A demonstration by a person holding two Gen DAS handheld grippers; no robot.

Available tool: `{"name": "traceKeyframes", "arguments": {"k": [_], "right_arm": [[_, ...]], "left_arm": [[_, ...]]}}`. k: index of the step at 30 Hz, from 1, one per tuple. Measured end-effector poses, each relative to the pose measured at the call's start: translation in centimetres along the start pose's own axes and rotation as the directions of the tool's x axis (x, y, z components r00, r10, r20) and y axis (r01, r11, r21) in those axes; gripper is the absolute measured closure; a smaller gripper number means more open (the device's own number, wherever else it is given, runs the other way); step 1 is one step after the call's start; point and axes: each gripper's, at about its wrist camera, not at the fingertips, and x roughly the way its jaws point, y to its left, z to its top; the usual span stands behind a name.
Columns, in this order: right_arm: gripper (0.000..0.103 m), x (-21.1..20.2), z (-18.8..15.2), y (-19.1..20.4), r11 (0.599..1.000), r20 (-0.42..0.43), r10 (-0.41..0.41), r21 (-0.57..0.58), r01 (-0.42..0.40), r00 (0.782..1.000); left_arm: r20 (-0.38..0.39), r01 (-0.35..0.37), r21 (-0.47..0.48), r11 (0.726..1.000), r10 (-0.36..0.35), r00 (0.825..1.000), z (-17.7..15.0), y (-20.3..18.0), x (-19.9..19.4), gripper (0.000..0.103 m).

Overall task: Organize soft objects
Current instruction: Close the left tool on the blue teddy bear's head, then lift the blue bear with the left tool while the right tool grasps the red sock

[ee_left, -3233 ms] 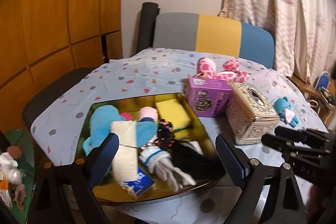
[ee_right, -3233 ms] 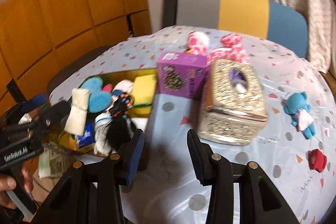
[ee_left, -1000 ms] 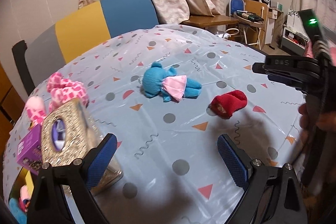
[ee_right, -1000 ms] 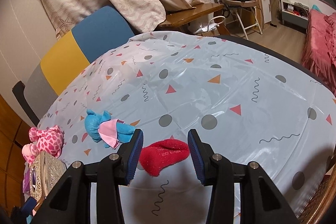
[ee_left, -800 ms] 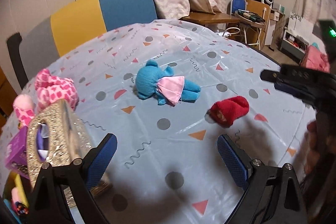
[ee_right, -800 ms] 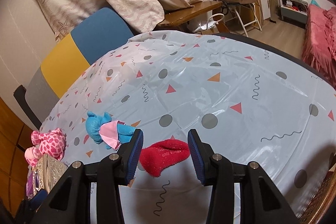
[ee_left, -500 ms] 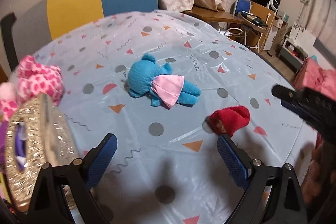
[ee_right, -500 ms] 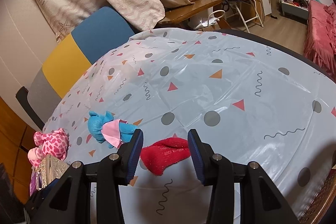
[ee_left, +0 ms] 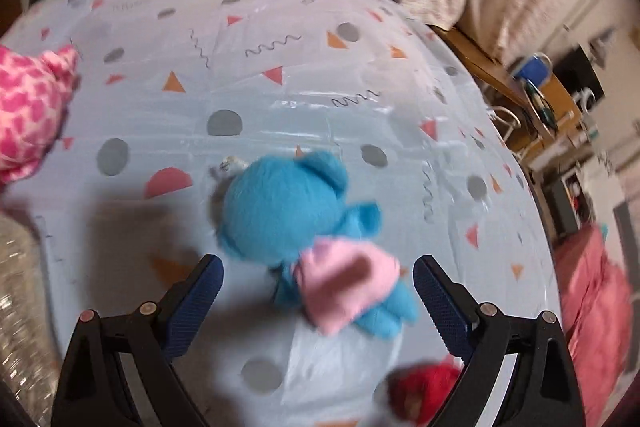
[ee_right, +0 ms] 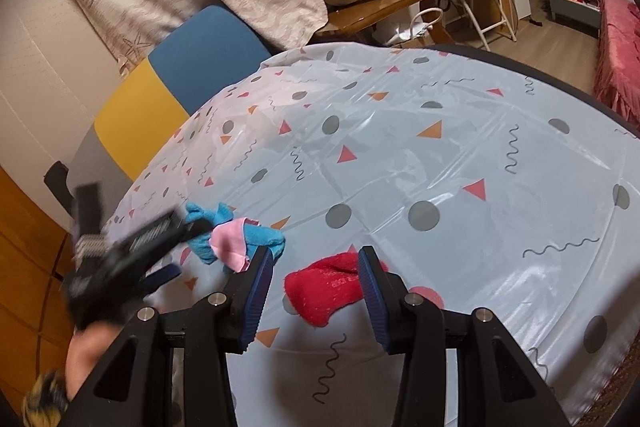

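A blue plush toy in a pink dress [ee_left: 304, 227] lies on the patterned tablecloth. My left gripper [ee_left: 316, 303] is open and hovers right over it, one finger on each side of its lower body; the toy also shows in the right wrist view [ee_right: 236, 235] under the blurred left gripper [ee_right: 132, 255]. A red soft sock-like piece [ee_right: 328, 285] lies between the open fingers of my right gripper [ee_right: 316, 293], low over the cloth. The red piece shows blurred in the left wrist view [ee_left: 424, 387].
A pink spotted plush [ee_left: 28, 107] lies at the left edge, and a glittery tissue box [ee_left: 20, 307] stands at the lower left. A grey, yellow and blue chair back [ee_right: 172, 79] stands behind the table. The table edge [ee_right: 560, 87] curves away on the right.
My left gripper has swung from the tray side of the table and closed in on the blue plush, which now fills the view. My right gripper has moved slightly closer to the red piece.
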Motion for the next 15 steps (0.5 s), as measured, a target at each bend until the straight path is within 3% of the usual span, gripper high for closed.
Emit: {"name": "traceKeyframes", "arguments": {"k": [4,6,7,8,11,15], "right_arm": [[0.059,0.2,0.0,0.0,1.000,-0.010,0.019,0.005,-0.019,1.000],[0.058,0.2,0.0,-0.1,1.000,-0.011,0.025,0.016,-0.025,1.000],[0.058,0.2,0.0,-0.2,1.000,-0.011,0.023,0.017,-0.023,1.000],[0.058,0.3,0.0,-0.2,0.999,-0.015,0.025,0.021,-0.025,1.000],[0.058,0.5,0.0,-0.3,1.000,-0.024,0.017,0.026,-0.016,1.000],[0.058,1.1,0.1,-0.9,0.999,-0.060,0.009,0.054,-0.005,0.998]], "left_arm": [[0.010,-0.059,0.009,0.998,0.059,0.998,1.7,-0.8,2.3,0.006],[-0.022,-0.099,0.026,0.995,0.099,0.995,2.0,-0.7,4.2,0.009],[-0.038,-0.110,0.028,0.994,0.111,0.993,2.0,-0.5,4.7,0.030],[-0.043,-0.138,0.047,0.989,0.141,0.989,1.7,-0.2,5.1,0.040],[0.015,-0.129,0.165,0.978,0.129,0.992,0.3,-0.3,4.0,0.048],[0.037,-0.115,0.183,0.976,0.110,0.993,-1.5,1.2,0.9,0.049]]}}
